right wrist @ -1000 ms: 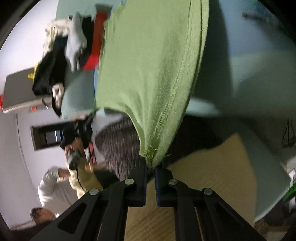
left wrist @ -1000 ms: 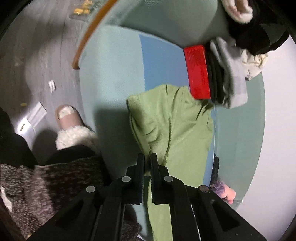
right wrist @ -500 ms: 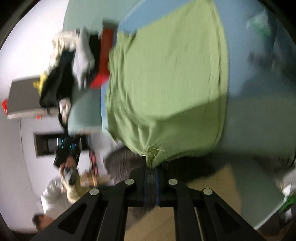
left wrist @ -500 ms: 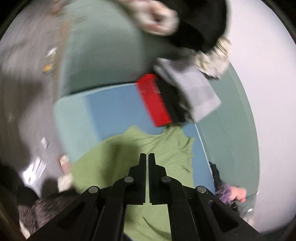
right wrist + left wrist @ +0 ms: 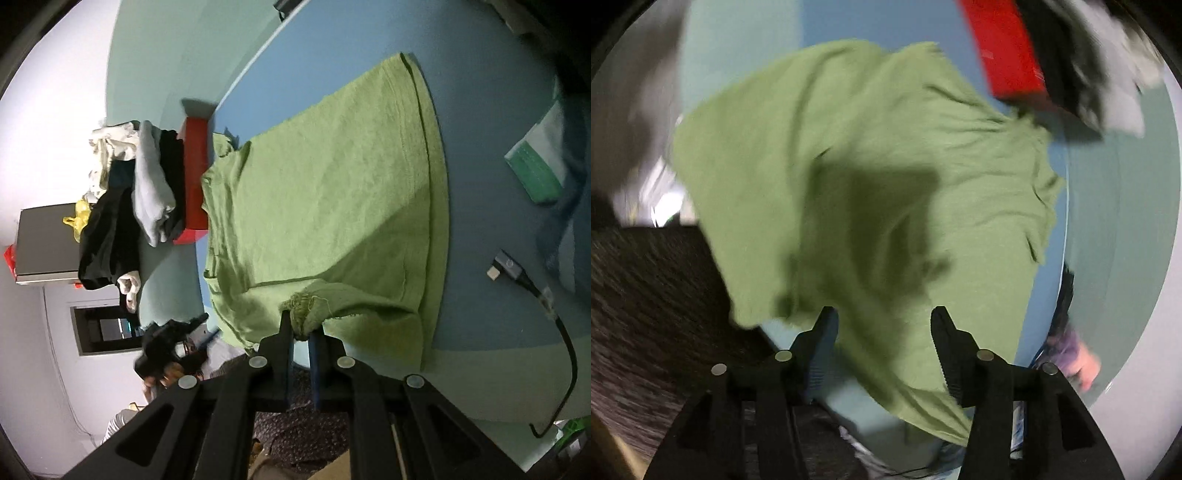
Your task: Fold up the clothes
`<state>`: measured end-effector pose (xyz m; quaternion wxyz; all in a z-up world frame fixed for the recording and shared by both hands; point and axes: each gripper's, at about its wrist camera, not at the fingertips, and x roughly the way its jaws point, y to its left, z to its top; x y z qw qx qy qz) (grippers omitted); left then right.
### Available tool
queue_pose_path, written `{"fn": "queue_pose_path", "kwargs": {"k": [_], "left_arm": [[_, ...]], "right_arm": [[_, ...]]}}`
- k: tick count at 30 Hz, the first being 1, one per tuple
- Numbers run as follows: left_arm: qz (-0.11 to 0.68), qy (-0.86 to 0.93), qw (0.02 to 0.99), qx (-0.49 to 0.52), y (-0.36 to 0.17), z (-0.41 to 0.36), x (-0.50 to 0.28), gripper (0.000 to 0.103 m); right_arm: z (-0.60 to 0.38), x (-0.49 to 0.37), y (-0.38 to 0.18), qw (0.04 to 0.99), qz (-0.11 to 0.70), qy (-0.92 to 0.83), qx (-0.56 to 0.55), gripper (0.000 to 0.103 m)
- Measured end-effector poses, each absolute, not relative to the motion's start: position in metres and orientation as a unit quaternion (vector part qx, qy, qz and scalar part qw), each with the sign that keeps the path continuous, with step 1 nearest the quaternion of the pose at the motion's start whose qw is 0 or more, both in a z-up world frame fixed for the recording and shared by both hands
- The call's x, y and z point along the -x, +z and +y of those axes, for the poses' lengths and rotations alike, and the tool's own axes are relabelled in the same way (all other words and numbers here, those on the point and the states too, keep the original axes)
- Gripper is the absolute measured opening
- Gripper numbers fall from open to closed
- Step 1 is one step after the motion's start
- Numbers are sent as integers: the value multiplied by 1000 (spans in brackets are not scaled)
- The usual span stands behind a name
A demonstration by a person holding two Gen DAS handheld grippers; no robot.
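— Green shirt is spread out flat on the blue mat now, its near edge hanging toward the person's lap.

— And the claws?

— Right gripper is clamped tight on a bunched corner of the hem, right at the mat's near edge. Left gripper has just been opening — its jaws stand wide apart above the cloth, nothing pinched between them, the fabric lying loose below.

— Different from a moment ago?

— Quite. A second back the shirt hung in the air from both claws, each shut on an edge; now it is laid down and the left has let go.

— What's beside it?

— Red box touching the shirt's far end, with a heap of clothes piled behind it, and a black cable well off to the other side.
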<state>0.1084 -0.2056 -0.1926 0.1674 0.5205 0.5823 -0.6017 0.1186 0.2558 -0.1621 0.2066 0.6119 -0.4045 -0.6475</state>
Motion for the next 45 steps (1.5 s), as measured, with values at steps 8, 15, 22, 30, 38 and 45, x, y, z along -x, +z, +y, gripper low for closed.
{"fn": "queue_pose_path", "kwargs": {"k": [8,15,22,30,38,45], "left_arm": [[656,-552,270,-438,-216,-196,-185,54],[633,-585,303,-406,-237,-199,-181,32],[573,-680,286,-357,-181,-218,-175,7],[478,-799,162,-328,-76,-203,-55,7],[392,-817,105,-410,-100,-156,124,7],[418,-791,49,-445,-128,-125,190,57]], "right_arm": [[258,-115,-187,218,-420,-620,-626,9],[248,-120,-192,236,-431,-607,-624,9],[261,-132,-188,222,-444,-615,-613,9],[279,-108,-167,210,-455,-647,-574,9],[314,-37,-162,145,-451,-698,-537,9],[345,-6,-186,71,-492,-701,-510,48]]}}
